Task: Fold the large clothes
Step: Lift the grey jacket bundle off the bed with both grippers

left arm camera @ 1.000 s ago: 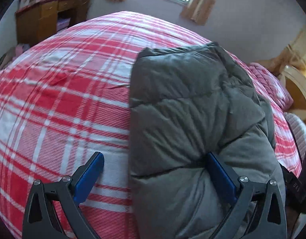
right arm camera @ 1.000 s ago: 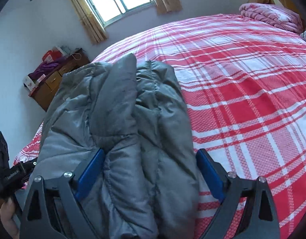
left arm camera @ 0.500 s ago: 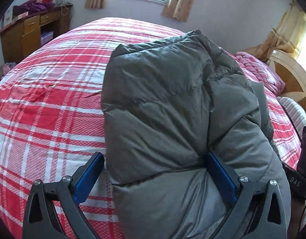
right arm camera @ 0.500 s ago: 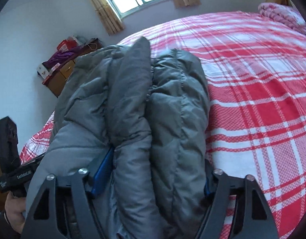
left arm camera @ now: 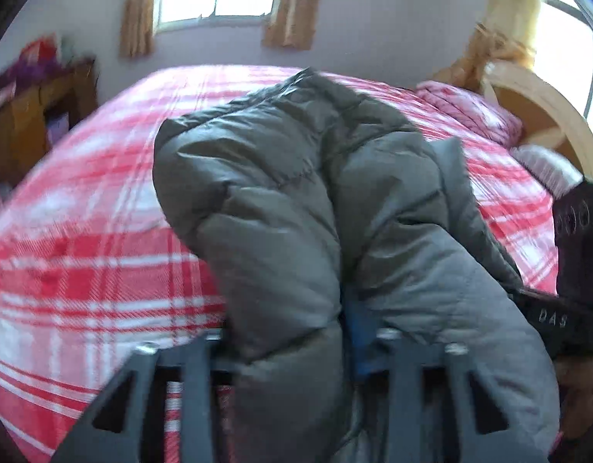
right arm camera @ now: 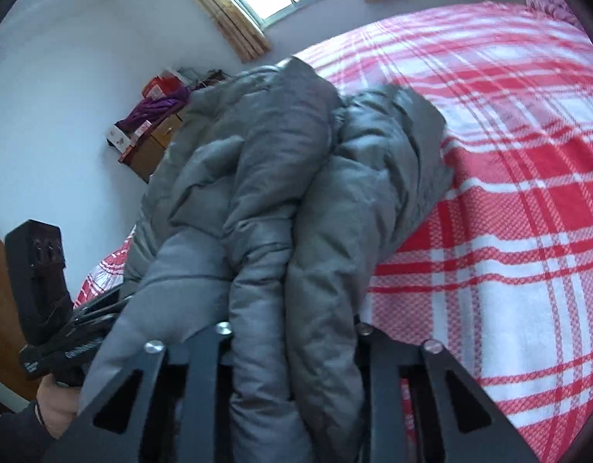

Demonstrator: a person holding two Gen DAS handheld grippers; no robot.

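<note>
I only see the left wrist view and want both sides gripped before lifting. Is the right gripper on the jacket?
Observer: Yes. The right gripper is closing its fingers, with two padded folds of the grey puffer jacket between them.
Operator: What's holding my left gripper?
Observer: A hand in a dark sleeve grips the handle of the left gripper, whose fingers are closing on a jacket fold.

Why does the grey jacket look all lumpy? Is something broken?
Nothing looks broken. The grey puffy jacket is bunched up because both sets of fingers are closing on its near end, lifting it off the red plaid bed.
</note>
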